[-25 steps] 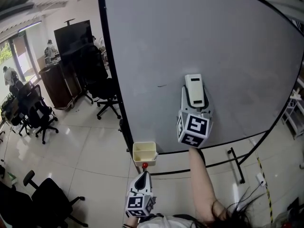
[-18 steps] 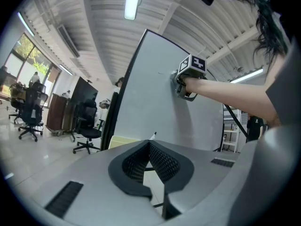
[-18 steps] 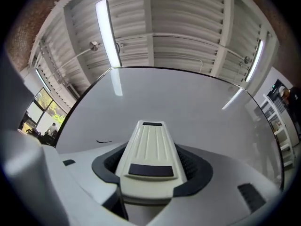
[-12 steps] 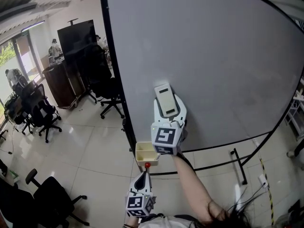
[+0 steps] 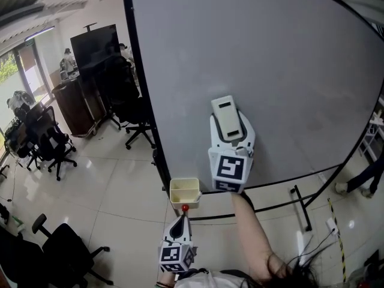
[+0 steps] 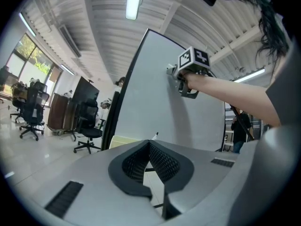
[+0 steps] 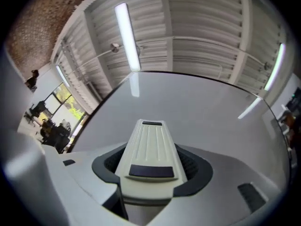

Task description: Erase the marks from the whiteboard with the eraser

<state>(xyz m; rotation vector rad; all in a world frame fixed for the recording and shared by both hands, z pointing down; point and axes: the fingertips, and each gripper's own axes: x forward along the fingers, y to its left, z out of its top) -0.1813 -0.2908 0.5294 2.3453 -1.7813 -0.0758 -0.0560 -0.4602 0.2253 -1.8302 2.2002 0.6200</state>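
**A:** Where is the eraser?

**B:** There is one eraser [image 5: 227,117], cream-coloured, lying flat against the whiteboard [image 5: 282,59]. It is in the board's lower half, nearer the left edge than the right. The right tongs [image 5: 231,138] are clamped on it. In the right gripper view the eraser [image 7: 149,147] sits wedged between the dark pads, with its long end pointing up the board.

**A:** And the other tongs?

**B:** The left tongs [image 5: 180,224] hang below the board's lower left corner, clear of the board. In their own view the left tongs [image 6: 149,149] are closed together, and I see nothing between them. So there are two tongs, and one is loaded.

**A:** Is there room to move?

**B:** There is a wide stretch of bare board above the eraser and to its right. The board's black left edge is close on the eraser's left. In the head view the bottom edge runs just under the right tongs' marker cube.

**A:** What lies around the board?

**B:** One pale yellow tray [image 5: 183,193] sits at the lower left corner, just above the left tongs. Left of the board there is open tiled floor [image 5: 120,185], at least three black office chairs [image 5: 137,122] and one dark screen [image 5: 93,44]. A person's legs [image 5: 360,182] show past the board's right edge.
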